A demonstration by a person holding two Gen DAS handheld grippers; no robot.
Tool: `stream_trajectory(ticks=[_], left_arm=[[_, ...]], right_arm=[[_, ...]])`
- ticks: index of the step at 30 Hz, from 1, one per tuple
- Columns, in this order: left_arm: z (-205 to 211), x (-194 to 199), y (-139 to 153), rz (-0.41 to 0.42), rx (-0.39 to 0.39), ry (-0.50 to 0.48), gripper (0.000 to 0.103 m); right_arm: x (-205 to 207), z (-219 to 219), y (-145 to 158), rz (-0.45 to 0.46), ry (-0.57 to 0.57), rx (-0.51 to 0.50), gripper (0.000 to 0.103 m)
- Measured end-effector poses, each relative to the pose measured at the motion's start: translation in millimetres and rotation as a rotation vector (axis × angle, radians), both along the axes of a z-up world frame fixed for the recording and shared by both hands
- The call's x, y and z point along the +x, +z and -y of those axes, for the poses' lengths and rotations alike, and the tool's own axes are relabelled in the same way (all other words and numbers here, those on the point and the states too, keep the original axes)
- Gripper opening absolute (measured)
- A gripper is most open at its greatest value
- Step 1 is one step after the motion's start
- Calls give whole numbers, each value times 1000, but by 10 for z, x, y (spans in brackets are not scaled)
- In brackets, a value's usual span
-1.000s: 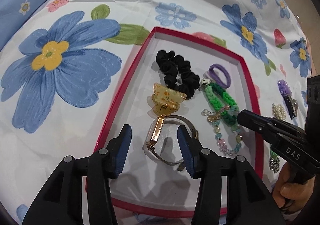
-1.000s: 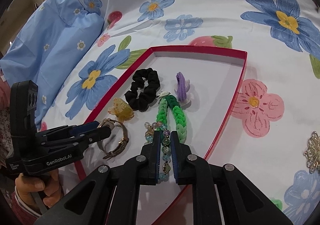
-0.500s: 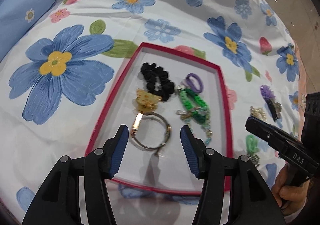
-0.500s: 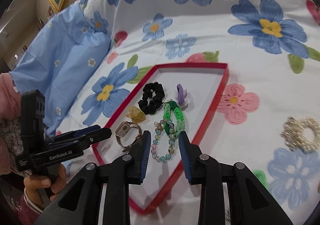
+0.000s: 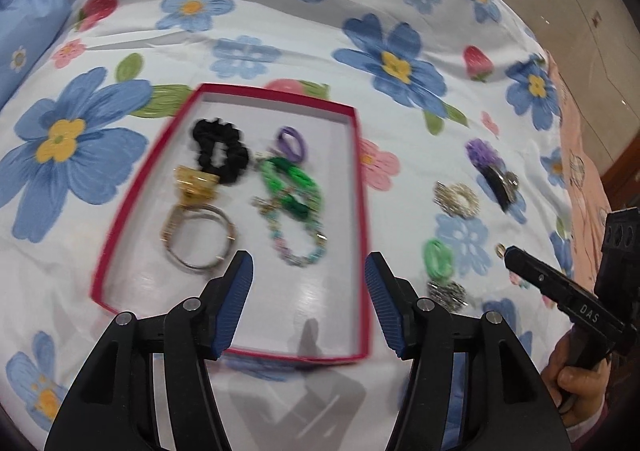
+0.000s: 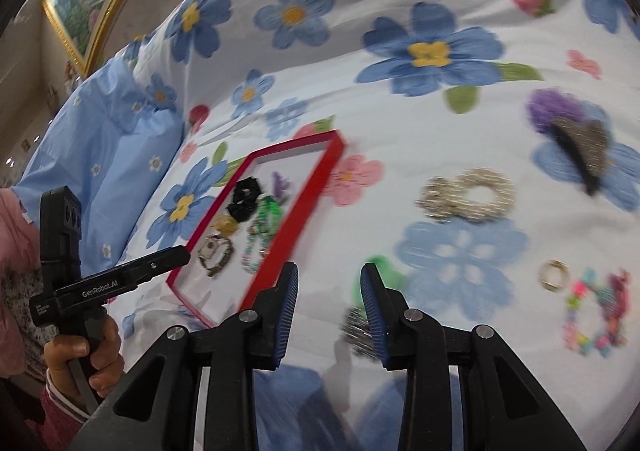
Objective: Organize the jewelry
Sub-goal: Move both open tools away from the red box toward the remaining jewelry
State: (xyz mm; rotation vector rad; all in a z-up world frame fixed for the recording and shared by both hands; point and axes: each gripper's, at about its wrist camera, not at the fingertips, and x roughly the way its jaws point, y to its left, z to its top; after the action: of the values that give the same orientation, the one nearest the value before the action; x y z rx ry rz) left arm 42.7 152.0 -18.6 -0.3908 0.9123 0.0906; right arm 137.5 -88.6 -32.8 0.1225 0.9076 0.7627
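Left wrist view: the left gripper (image 5: 308, 303) hangs over the near end of the red tray (image 5: 359, 211), jaws spread and empty. Inside the tray, left to right — a bangle (image 5: 198, 241), a yellow clip (image 5: 194, 183), a black scrunchie (image 5: 220, 149), a green braid (image 5: 292, 187), a bead bracelet (image 5: 298, 247) and a purple tie (image 5: 294, 141). Right of the tray on the floral sheet (image 5: 280, 31) lie a green ring (image 5: 438, 259), a pearl scrunchie (image 5: 456, 199) and a purple clip (image 5: 490, 167). The right gripper (image 6: 329, 307) — jaws apart, empty — hovers right of the tray, near a colourful bracelet (image 6: 594, 315).
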Motion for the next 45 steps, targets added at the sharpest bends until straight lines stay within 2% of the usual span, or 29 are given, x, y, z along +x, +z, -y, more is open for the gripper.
stream_trajectory(ticks=[10,22,28,45], left_arm=[[579,130,-17,-20,4,-122,58],[1071,388,-76,-45,11,-221,58],[1223,536,-156,-62,30,-247,58],[1353,978,-553,-134,8,-288,58]], right_arm=[[-118,784,69,56,-145,-34,40],[-84,1609,-66,45,-312,-76,40],[27,1729,-195,23,-344,-107,40],[370,1720,-497,-58,-359,-148,39]])
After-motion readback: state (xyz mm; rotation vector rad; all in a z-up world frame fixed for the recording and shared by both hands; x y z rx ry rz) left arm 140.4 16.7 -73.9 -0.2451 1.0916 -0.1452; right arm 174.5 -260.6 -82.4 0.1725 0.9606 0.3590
